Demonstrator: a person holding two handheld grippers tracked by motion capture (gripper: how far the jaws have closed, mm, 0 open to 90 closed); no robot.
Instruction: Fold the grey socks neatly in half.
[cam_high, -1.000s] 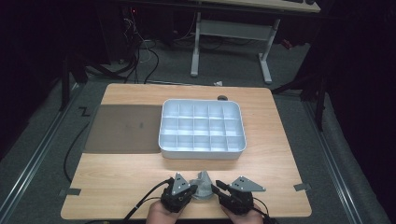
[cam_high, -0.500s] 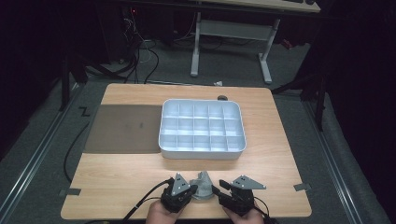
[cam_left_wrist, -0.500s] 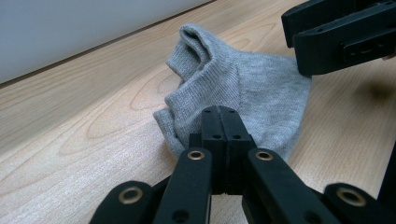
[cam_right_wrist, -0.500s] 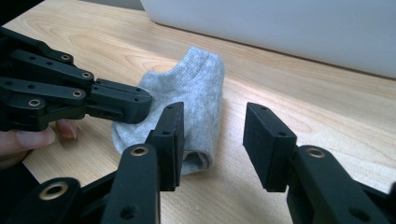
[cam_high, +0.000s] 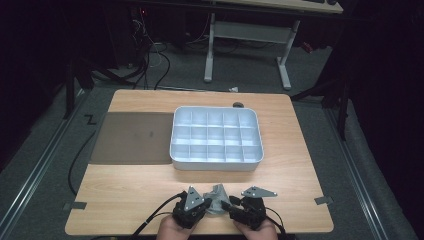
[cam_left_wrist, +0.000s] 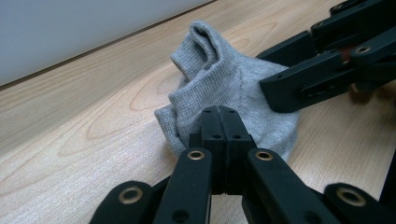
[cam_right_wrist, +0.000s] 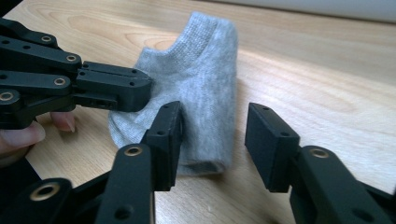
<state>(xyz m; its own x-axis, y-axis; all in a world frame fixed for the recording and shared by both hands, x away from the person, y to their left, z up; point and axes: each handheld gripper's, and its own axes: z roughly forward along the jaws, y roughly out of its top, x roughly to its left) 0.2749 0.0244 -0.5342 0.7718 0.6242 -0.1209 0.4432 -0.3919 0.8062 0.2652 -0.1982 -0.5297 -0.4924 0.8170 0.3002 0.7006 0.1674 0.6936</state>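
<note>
Opening over the past second, the right gripper (cam_right_wrist: 212, 140) now stands with its jaws apart around one end of a grey sock (cam_right_wrist: 196, 88), pads off the cloth, while both hands stay put at the near edge of the wooden table (cam_high: 150, 185). That suggests a release or regrip. The left gripper (cam_left_wrist: 219, 135) is clamped tight on the sock's edge. Crumpled between the two tools, well short of the white compartment tray (cam_high: 217, 137), the sock runs cuff-first away toward the tray.
</note>
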